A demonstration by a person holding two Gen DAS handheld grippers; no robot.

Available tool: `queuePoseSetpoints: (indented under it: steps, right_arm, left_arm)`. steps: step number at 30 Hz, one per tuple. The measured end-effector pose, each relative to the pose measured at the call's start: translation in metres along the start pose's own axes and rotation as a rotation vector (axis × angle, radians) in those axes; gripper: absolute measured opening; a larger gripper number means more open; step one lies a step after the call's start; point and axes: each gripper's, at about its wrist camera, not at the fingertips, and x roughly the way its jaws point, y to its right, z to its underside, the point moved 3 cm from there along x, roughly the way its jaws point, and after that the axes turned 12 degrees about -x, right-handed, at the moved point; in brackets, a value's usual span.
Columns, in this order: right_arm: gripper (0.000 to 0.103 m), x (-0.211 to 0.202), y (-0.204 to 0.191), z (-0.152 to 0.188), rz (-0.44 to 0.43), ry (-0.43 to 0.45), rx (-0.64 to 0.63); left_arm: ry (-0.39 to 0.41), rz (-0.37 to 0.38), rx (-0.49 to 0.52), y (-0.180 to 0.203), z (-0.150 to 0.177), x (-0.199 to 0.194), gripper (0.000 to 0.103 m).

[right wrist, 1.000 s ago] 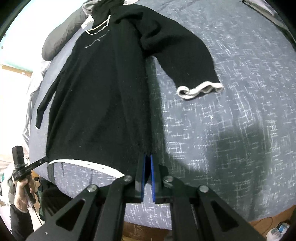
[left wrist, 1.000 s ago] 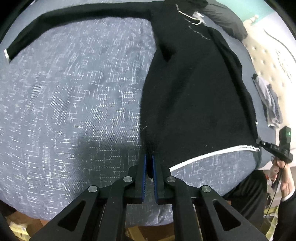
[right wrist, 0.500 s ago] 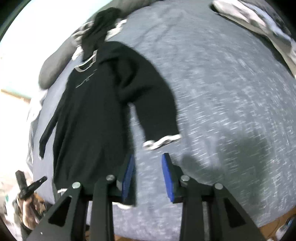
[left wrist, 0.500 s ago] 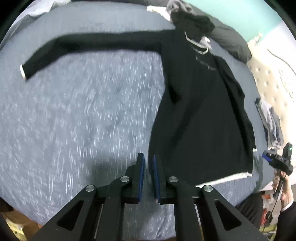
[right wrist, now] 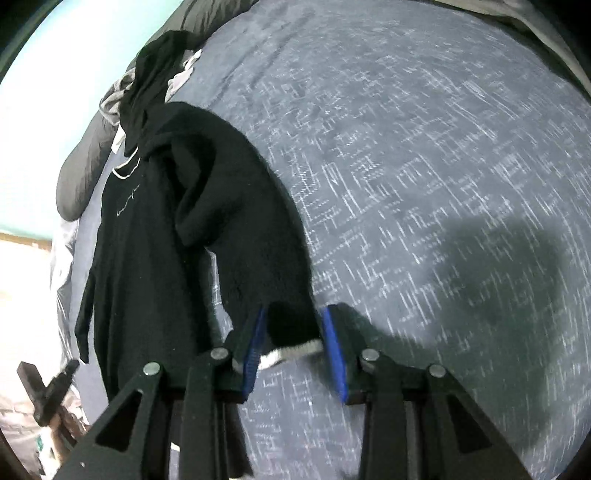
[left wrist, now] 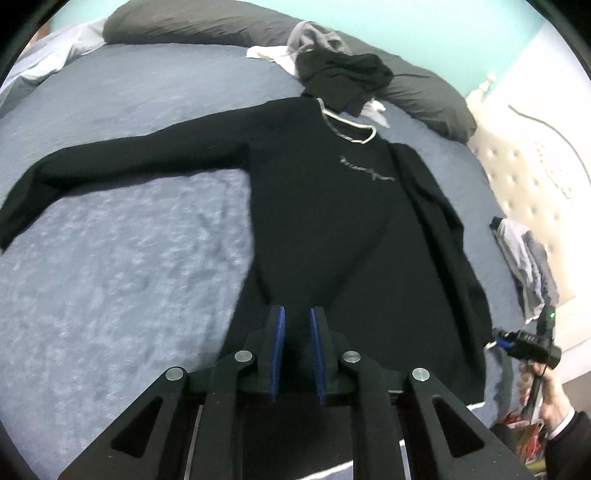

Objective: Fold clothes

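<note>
A second ago both hand-held grippers were pinching the bottom corners of the black knit sweater with a pale neckline and white-trimmed hem [left wrist: 332, 221]; now both have let go, so the straightening of the body looks done and the sleeves are the likely next step. The sweater lies flat, face up, on the blue-grey patterned bedspread [left wrist: 122, 280], collar toward the dark grey pillows [left wrist: 207, 18], one sleeve stretched out sideways across the cover. The left hand-held gripper [left wrist: 296, 325] has lifted away from the hem and hovers over the lower body of the sweater; its jaws are opening, a narrow gap between the blue pads with nothing in it. The right hand-held gripper [right wrist: 295, 332] has swung over to the other sleeve, which lies bent beside the sweater's body, and its jaws stand spread with the white-edged cuff [right wrist: 291, 350] between them; the pads appear not to press on it yet. A loose dark garment [left wrist: 343, 77] is heaped above the collar.
</note>
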Motion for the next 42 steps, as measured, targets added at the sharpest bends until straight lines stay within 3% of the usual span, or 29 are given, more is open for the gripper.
queuePoseSetpoints:
  steps: [4, 6, 8, 19, 24, 26, 30, 33, 35, 37, 42]
  right_arm:
    - [0.031, 0.005, -0.006, -0.001, 0.017, -0.007, -0.056]
    - [0.012, 0.005, -0.01, -0.003, 0.028, -0.006, -0.09]
    - [0.009, 0.002, -0.013, -0.006, 0.036, -0.002, -0.119]
    - [0.008, -0.086, 0.002, -0.069, 0.162, 0.212, -0.26]
    - [0.008, -0.056, 0.015, -0.062, 0.201, 0.095, -0.278]
    - [0.008, -0.039, 0.024, -0.051, 0.18, 0.052, -0.248]
    - [0.009, -0.021, 0.038, -0.036, 0.142, 0.008, -0.172]
    - [0.013, -0.029, 0.04, -0.033, 0.113, 0.044, -0.144]
    - [0.025, -0.042, 0.041, -0.034, 0.12, 0.094, -0.128]
    - [0.028, -0.054, 0.043, -0.036, 0.096, 0.143, -0.104]
    - [0.033, -0.054, 0.033, -0.035, 0.09, 0.133, -0.126]
  left_arm:
    - [0.009, 0.037, -0.018, 0.011, -0.002, 0.016, 0.016]
    - [0.017, 0.053, -0.029, 0.015, -0.002, 0.022, 0.016]
    - [0.018, 0.068, -0.041, 0.017, -0.001, 0.029, 0.016]
    - [0.008, 0.08, -0.073, 0.007, 0.016, 0.053, 0.016]
    - [0.008, 0.067, -0.087, -0.002, 0.019, 0.055, 0.016]
    - [0.013, 0.063, -0.093, -0.006, 0.018, 0.054, 0.016]
    - [0.021, 0.056, -0.103, -0.013, 0.019, 0.051, 0.016]
    - [0.023, 0.05, -0.109, -0.02, 0.021, 0.051, 0.016]
    - [0.02, 0.048, -0.114, -0.023, 0.022, 0.051, 0.016]
    - [0.021, 0.044, -0.113, -0.025, 0.023, 0.052, 0.016]
    - [0.029, 0.042, -0.107, -0.025, 0.025, 0.05, 0.016]
